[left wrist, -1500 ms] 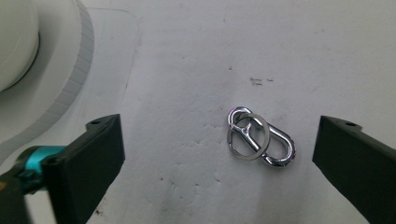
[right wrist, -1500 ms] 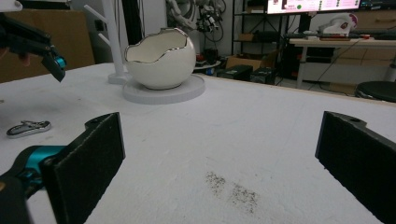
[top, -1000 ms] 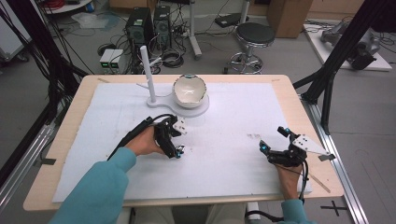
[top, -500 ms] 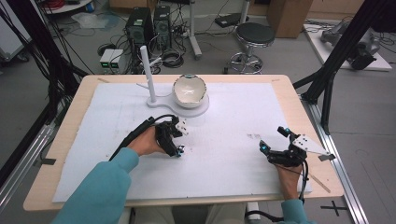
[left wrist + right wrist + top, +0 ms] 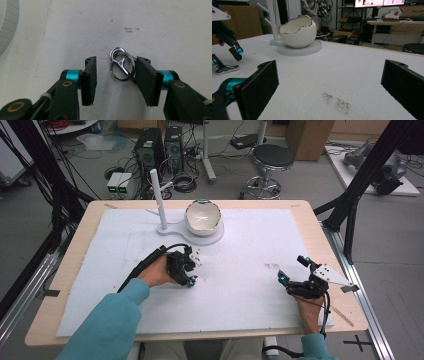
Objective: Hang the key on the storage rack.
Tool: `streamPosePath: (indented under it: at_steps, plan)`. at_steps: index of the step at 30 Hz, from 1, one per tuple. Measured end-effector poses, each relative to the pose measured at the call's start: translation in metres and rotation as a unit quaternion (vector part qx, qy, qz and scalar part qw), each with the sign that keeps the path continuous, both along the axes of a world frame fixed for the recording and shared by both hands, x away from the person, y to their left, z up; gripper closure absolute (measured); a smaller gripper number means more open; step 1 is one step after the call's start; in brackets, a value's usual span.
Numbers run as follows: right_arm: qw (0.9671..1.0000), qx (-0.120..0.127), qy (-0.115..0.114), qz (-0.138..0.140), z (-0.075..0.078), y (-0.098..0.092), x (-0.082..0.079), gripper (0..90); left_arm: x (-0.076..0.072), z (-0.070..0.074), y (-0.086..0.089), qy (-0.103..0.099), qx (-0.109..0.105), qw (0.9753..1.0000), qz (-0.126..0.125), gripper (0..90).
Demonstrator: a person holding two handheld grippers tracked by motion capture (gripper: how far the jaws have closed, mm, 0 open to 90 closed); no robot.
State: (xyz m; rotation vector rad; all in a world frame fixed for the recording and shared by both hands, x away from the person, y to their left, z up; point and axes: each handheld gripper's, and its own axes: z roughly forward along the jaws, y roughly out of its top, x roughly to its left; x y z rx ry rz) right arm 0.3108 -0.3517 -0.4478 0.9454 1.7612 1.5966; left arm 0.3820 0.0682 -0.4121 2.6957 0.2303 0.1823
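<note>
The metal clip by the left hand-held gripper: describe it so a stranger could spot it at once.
Start at the white egg-shaped bowl on its round stand at the far middle of the white mat, then come toward the person to the left hand-held gripper. Between its open jaws, flat on the mat, lies the metal clip: a small shiny silver carabiner joined to a ring, the lone bright metal piece there.

One metal clasp (image 5: pixel 121 64), one eggshell-shaped bowl (image 5: pixel 203 216), one white stand (image 5: pixel 159 200).
</note>
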Motion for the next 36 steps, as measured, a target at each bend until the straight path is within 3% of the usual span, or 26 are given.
streamPosePath:
  at_steps: [18,36]
  plan:
    - [1.0,0.0,0.0,0.0,0.0,0.0,0.0,0.6,0.0007,0.0039,0.004,0.005,-0.002,0.9998,0.018,74.6]
    - [1.0,0.002,0.001,0.0,0.0,0.0002,-0.0001,0.6,0.0017,0.0051,0.0045,0.007,-0.005,0.9995,0.032,83.3]
